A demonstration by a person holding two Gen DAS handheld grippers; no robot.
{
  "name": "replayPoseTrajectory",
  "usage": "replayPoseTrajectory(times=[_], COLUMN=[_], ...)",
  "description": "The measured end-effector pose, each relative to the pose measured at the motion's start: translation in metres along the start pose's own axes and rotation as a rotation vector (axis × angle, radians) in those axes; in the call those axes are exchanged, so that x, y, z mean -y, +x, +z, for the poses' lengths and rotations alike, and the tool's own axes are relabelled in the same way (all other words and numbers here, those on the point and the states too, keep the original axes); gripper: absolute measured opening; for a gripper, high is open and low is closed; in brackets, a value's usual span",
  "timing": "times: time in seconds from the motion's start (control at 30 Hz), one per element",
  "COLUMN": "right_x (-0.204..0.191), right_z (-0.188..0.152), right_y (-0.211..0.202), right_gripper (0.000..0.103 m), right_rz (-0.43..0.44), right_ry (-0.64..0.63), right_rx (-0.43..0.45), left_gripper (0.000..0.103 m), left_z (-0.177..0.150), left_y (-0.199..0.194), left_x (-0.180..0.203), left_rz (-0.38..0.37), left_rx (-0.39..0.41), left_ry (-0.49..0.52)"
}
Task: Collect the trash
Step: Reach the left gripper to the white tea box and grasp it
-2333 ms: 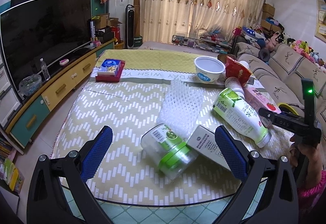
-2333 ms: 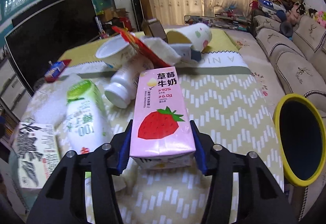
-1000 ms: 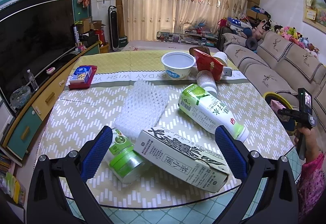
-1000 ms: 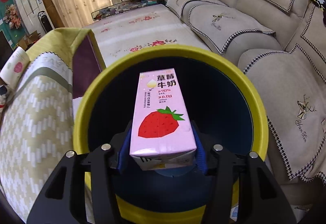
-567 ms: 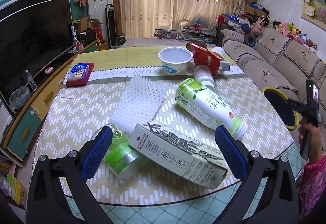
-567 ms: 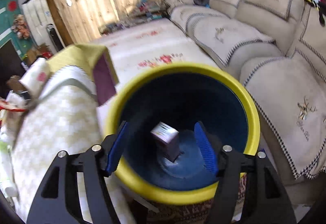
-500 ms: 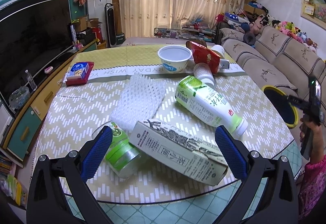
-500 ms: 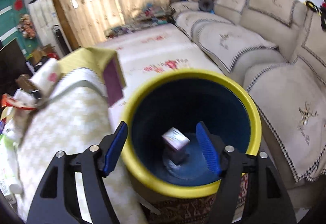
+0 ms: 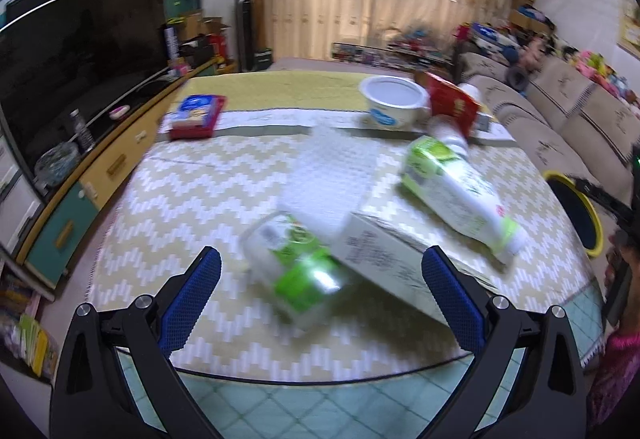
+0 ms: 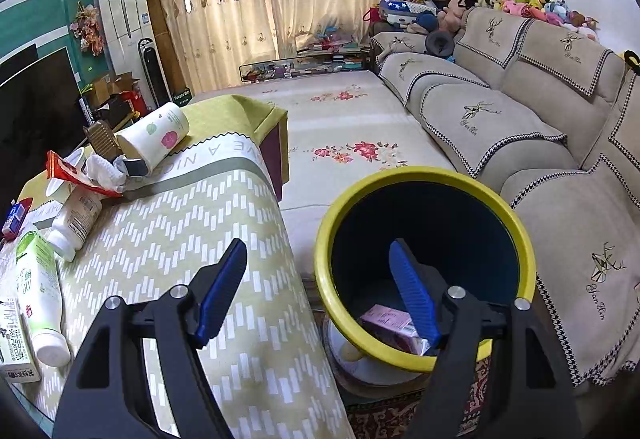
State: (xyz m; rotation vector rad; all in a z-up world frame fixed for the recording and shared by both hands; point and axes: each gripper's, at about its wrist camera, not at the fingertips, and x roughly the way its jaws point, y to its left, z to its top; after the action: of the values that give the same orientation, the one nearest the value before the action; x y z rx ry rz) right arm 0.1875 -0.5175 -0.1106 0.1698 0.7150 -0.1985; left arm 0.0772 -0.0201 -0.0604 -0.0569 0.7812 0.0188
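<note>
The right gripper (image 10: 316,289) is opening with nothing between its jaws; the pink strawberry-milk carton (image 10: 390,323) lies in the yellow-rimmed dark bin (image 10: 424,175), at its 6 o'clock. The left gripper (image 9: 320,291) gapes, empty, over the surface (image 9: 192,199). Closing there risks pinching both the clear green-capped jar (image 9: 294,267) and the white rectangular tea carton (image 9: 396,267), which touch. Motion blur hides their labels.

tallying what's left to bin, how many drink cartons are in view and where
2. A pink carton lies at the bottom of the yellow-rimmed bin. A white tea carton lies on the table beside a green-lidded jar. Others may be hidden.
</note>
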Motion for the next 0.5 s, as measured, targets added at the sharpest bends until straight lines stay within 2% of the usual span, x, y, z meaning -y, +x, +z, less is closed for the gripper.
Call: replayPoseTrajectory(times=[0.07,0.23,0.4,0.5], right_x=[0.003,0.007,0.002,0.000], right_z=[0.000,0.001,0.002,0.001], right_y=[0.002,0.001,0.002,0.002], right_gripper=[0.070,0.070,0.070,0.070], right_rz=[0.003,0.002,0.017,0.024], right_ry=[0.002,0.013,0.012,0.004], right_rx=[-0.001,0.004,0.006,0.005], left_gripper=[0.099,0.099,0.099,0.099], left_z=[-0.001,-0.011,-0.013,-0.012], left_y=[0.001,-0.009,-0.009,-0.008], left_x=[-0.008,-0.002,0.019,0.037], left_rz=[0.003,-0.101,-0.294,-0.360], left_rx=[-0.016,-0.037,-0.123,-0.165], left_ry=[-0.009,0.048,0.036,0.065])
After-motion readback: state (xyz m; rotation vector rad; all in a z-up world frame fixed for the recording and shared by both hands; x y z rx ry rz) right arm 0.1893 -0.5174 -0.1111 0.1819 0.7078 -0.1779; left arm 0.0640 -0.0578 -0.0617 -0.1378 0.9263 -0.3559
